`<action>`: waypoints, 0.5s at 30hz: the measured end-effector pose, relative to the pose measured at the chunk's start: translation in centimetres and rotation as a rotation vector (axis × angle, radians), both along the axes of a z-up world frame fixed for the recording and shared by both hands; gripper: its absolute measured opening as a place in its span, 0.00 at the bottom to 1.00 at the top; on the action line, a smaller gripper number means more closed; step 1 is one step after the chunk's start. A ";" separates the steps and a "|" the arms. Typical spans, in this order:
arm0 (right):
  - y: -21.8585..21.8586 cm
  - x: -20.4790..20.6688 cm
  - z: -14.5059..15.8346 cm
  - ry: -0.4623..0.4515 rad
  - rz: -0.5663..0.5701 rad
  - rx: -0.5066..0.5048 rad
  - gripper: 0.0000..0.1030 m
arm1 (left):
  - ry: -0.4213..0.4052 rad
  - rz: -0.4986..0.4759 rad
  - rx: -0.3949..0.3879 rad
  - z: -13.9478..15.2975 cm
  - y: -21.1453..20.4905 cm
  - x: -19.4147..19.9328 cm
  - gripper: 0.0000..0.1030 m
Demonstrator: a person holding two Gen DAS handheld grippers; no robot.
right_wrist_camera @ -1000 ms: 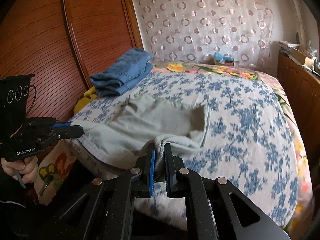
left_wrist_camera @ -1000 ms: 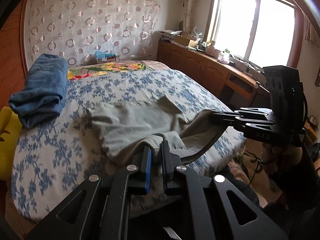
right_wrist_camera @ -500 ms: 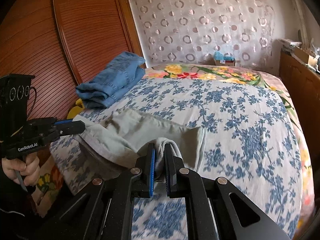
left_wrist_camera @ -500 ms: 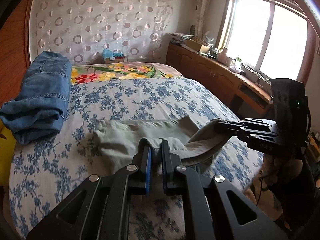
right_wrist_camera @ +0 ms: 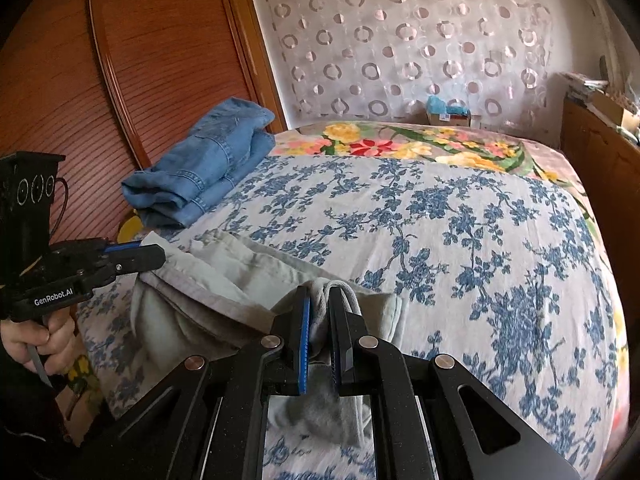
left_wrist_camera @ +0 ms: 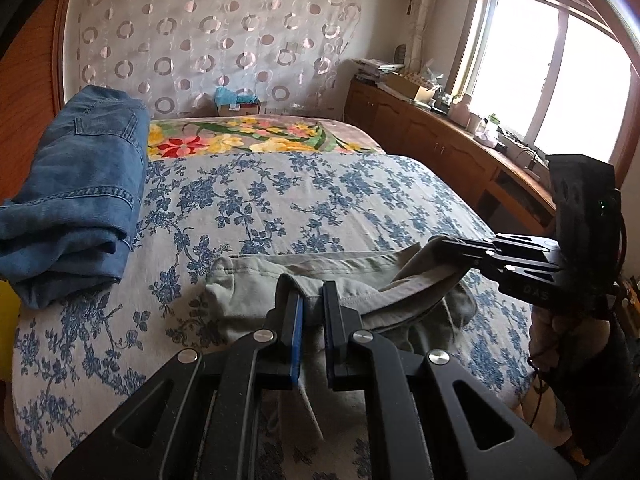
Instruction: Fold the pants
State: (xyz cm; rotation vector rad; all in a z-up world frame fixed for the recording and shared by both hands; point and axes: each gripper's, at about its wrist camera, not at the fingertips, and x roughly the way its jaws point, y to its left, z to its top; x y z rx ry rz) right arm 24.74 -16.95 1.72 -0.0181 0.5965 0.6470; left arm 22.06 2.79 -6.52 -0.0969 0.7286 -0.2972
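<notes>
Jeans (left_wrist_camera: 76,200): folded blue pair at the left edge of the bed (left_wrist_camera: 280,208), well apart from the work; same place as a second ago.
Left gripper (left_wrist_camera: 311,312): clenched on a gathered edge of the grey pants (left_wrist_camera: 256,280), cloth pinched between the blue pads; the grip has not altered across the three moments.
Pants: near the foot of the bed, bunched short between the two tools. A second ago they spread far up the flowered sheet as a wide, loose shape; half a second ago they were already shorter; now only a narrow band lies on the sheet, with a straight far edge.
Meaning: I judge the held edge has been carried forward over the rest, so one fold is nearly laid; it probably still needs setting down and smoothing.
Right gripper (right_wrist_camera: 319,320): clamped on a thick wad of grey cloth with a drawstring loop beside the jaws; held throughout.
Span between tools: the cloth runs fairly taut from one gripper to the other, less sagging than before.
Sheet: more blue-flower pattern shows beyond the pants than earlier.
</notes>
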 end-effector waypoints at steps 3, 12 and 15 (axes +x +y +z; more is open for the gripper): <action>0.4 0.3 -0.2 -0.008 -0.008 -0.034 0.08 | 0.009 0.006 -0.001 -0.6 0.0 0.7 0.09; 0.8 0.9 -0.5 0.006 -0.019 -0.049 0.13 | 0.005 0.017 -0.001 -1.2 0.2 1.0 0.18; 0.2 0.5 0.0 -0.012 -0.041 -0.046 0.19 | -0.012 0.026 -0.001 -1.0 0.6 0.7 0.43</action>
